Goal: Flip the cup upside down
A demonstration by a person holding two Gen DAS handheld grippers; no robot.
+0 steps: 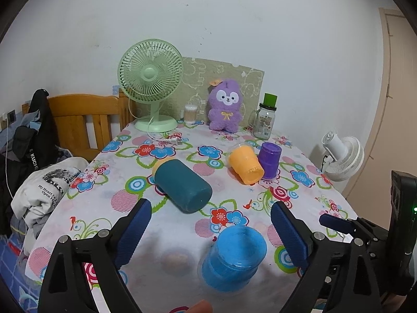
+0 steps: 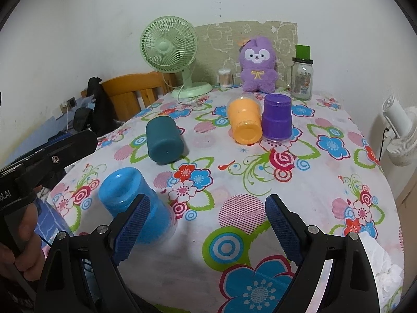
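Blue cup [image 1: 234, 258] sits inverted between my spread, empty left gripper [image 1: 211, 224]; teal cup [image 1: 182, 185] and orange cup [image 1: 246, 165] lie sideways, right gripper [image 2: 207, 220] spread, empty.

Tablecloth [image 2: 234, 156]: white, red-blue-green flower print
Lying plastic cup, frame centre [image 1: 183, 185]: dark teal
Near cup [image 1: 234, 257]: bright blue
Tilted cup [image 1: 246, 165]: orange
Inverted cup [image 1: 269, 159]: purple
Desk fan [image 1: 150, 86]: mint green
Gripper pads [image 1: 134, 234]: dark blue
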